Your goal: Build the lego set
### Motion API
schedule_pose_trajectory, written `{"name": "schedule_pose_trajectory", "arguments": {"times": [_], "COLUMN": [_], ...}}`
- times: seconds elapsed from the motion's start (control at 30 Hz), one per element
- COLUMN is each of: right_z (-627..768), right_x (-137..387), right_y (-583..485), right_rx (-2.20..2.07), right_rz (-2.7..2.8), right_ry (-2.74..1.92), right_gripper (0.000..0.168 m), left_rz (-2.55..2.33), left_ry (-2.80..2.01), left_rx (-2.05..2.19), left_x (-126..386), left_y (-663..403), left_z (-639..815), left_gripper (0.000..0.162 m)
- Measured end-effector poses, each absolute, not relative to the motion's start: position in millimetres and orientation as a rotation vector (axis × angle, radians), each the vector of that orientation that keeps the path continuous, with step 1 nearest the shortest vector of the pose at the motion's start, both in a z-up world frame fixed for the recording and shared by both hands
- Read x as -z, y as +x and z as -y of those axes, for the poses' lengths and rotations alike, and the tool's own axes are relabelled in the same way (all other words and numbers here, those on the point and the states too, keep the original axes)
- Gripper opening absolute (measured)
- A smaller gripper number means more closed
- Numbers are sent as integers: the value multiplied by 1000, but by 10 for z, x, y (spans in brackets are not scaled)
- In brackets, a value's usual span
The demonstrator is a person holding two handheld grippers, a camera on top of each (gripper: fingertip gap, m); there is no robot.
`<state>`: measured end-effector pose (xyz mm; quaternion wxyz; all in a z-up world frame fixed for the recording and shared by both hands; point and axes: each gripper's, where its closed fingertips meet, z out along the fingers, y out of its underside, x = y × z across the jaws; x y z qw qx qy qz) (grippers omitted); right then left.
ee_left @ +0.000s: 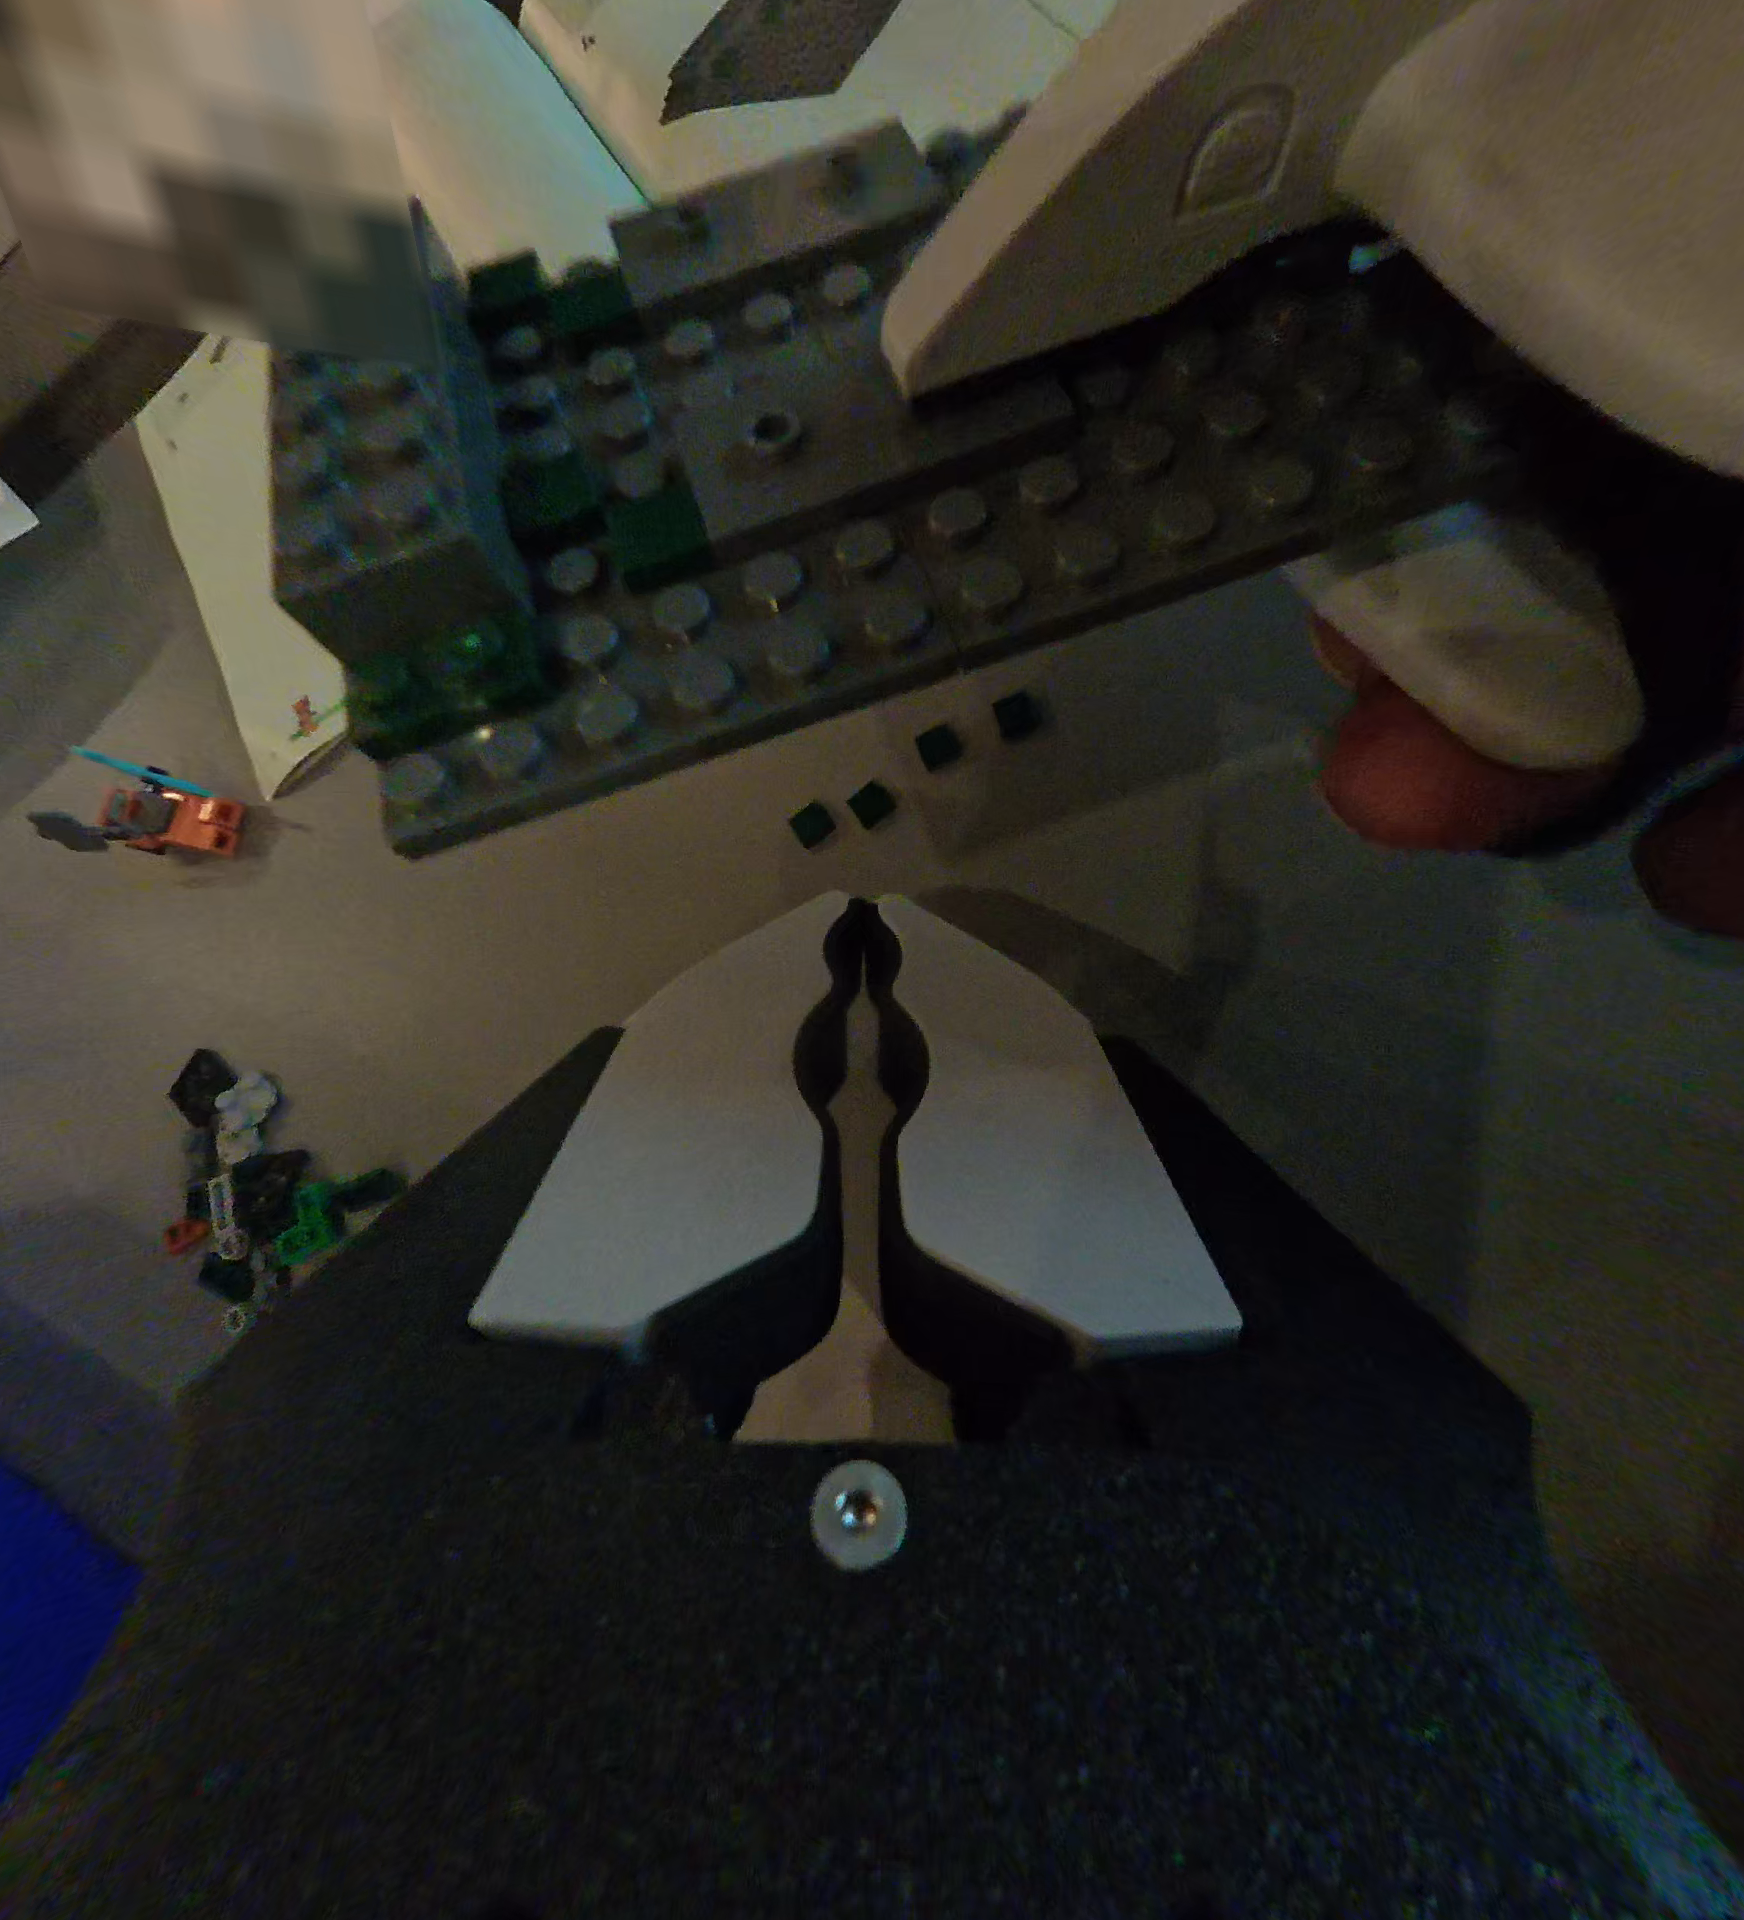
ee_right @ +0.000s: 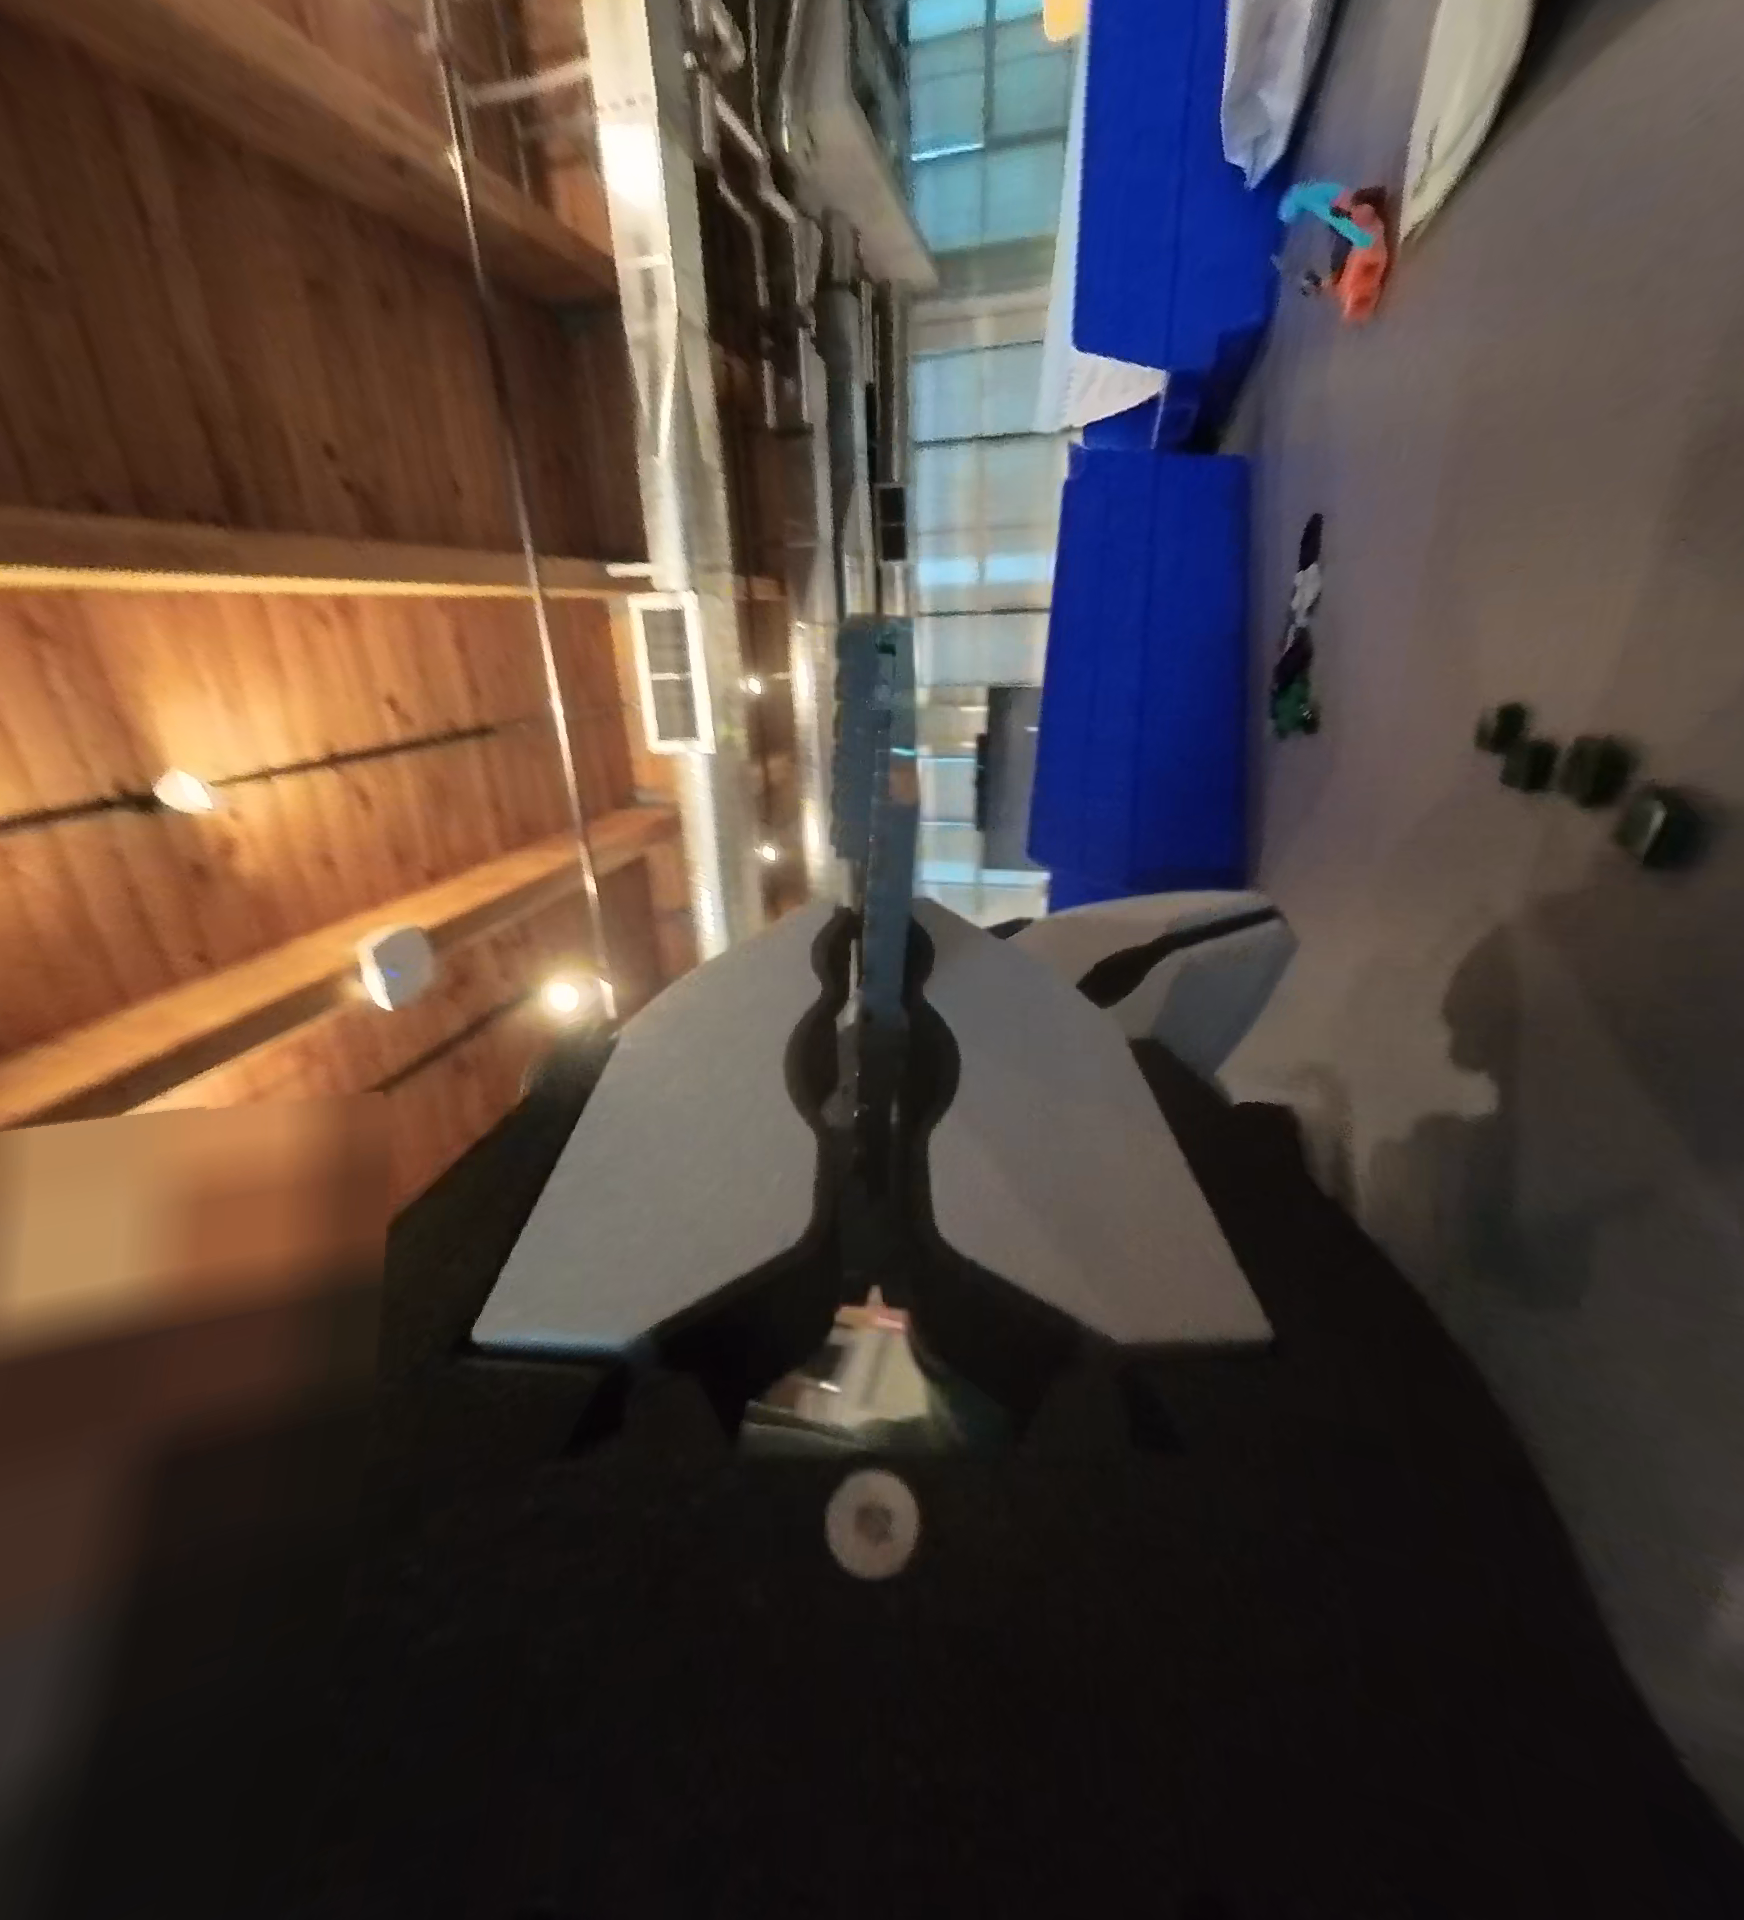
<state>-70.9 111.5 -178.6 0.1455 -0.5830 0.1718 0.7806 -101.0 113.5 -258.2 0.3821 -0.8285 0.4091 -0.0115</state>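
The grey studded Lego baseplate (ee_left: 951,540) carries a grey block stack, dark green pieces and a smooth grey tile. It is held in the air, tilted. My right gripper (ee_right: 878,925) is shut on the plate's right end, and in the right wrist view the plate (ee_right: 873,769) shows edge-on. Its white fingers (ee_left: 1107,239) clamp the plate from above and below in the left wrist view. My left gripper (ee_left: 863,909) is shut with nothing visible in it, just below the plate's near edge. Several small dark green tiles (ee_left: 873,805) lie in a row on the grey table beneath.
A small orange and teal Lego figure (ee_left: 172,816) and a pile of loose pieces (ee_left: 255,1184) lie at the left. A white booklet (ee_left: 234,582) lies behind the plate. A person's fingertips (ee_left: 1419,769) show at the right. Blue blocks (ee_right: 1148,675) stand past the table edge. My hands' fingertips stand some 8 cm from each other.
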Motion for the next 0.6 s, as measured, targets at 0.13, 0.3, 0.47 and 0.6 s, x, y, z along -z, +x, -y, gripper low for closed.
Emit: {"name": "schedule_pose_trajectory", "arguments": {"times": [0.13,0.3,0.47,0.6], "right_z": [-1123,-1147,-1157,-1171], "right_x": [1804,1789,1795,1839], "right_y": [-695,-712,-760,-778], "right_rx": [-2293,-2338,-2390,-2394], "right_rz": [-602,-691,-767,-792], "right_ry": [-1631,-1588,-1529,-1528], "right_gripper": [8,8,7,7], "left_rz": [-1044,-1058,-1068,-1085], "left_ry": [-2112,-2104,-2096,-2088], "left_rx": [16,-9,-31,-47], "left_x": [2591,2608,2616,2627], "left_y": [-1028,-1033,-1047,-1059], "left_z": [-1146,-1153,-1155,-1147], "left_gripper": [0,0,0,0]}}
